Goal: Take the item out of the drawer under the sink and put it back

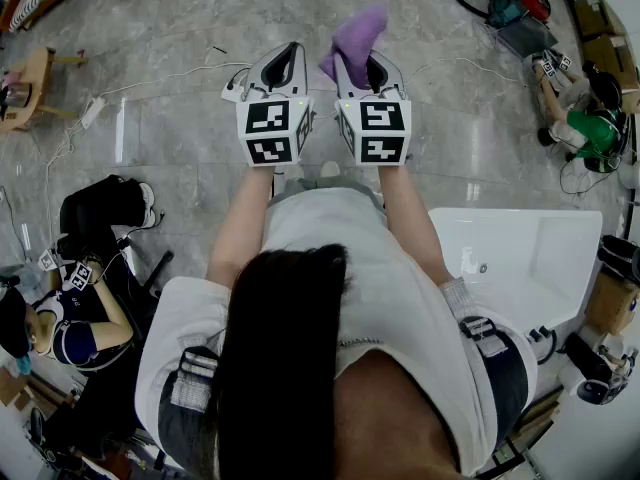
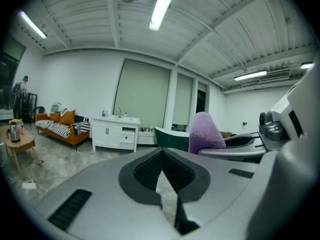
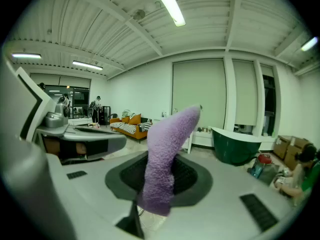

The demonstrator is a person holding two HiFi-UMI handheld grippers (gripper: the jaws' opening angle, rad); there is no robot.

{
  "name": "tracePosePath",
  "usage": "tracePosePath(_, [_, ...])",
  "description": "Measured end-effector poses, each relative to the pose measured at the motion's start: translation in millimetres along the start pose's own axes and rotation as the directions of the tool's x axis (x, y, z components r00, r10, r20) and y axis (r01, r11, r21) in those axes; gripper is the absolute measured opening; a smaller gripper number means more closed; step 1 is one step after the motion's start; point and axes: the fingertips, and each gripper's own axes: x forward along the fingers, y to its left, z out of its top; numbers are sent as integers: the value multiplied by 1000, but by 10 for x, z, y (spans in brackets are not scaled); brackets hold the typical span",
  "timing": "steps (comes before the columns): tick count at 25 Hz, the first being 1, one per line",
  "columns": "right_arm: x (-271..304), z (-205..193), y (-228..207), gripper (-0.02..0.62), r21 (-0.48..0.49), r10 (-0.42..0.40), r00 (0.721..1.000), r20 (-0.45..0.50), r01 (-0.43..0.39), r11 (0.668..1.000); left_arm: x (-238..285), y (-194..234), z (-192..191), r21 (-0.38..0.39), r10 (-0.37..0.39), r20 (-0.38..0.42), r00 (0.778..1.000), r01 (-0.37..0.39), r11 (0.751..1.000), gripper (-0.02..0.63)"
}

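Note:
A purple fluffy cloth (image 1: 358, 36) sticks up from between the jaws of my right gripper (image 1: 365, 63), which is shut on it. In the right gripper view the cloth (image 3: 165, 154) stands upright in the right gripper (image 3: 164, 176), its tip leaning right. My left gripper (image 1: 290, 53) is held beside it at the same height, shut with nothing in it. Through the left gripper (image 2: 161, 156) only floor shows, and the cloth (image 2: 205, 131) appears to its right. A white cabinet with drawers (image 2: 117, 133) stands far across the room.
A white sink basin (image 1: 520, 258) lies at my right side. People sit on the floor at the left (image 1: 60, 318) and right (image 1: 590, 118) among cables. Further off are a green bathtub (image 3: 235, 144), an orange sofa (image 2: 62, 126) and a small wooden table (image 1: 25, 88).

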Motion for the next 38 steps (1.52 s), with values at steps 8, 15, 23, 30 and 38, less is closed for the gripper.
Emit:
tracePosePath(8, [80,26,45,118,10,-9,1000,-6,9,1000,6,115,34,8,-5,3,1000,5,1000,3])
tracePosePath(15, [179,91,162,120,41,1,1000,8,-1,999,35,306,83,1,-22,-12,1000,22,1000,3])
tracePosePath(23, [214,-29,40,120,104,-23,1000,3,22,994,117,514,32,-22,-20,-22,1000,20,1000,3])
tracePosePath(30, [490,25,-110,120,174,-12,1000,19,9,985,356,628,71,-44,-33,-37,999,32,999,3])
tracePosePath(38, [1200,166,-452,120,146,30,1000,-2,-29,989,1047,808,214,-32,-5,-36,999,3,999,3])
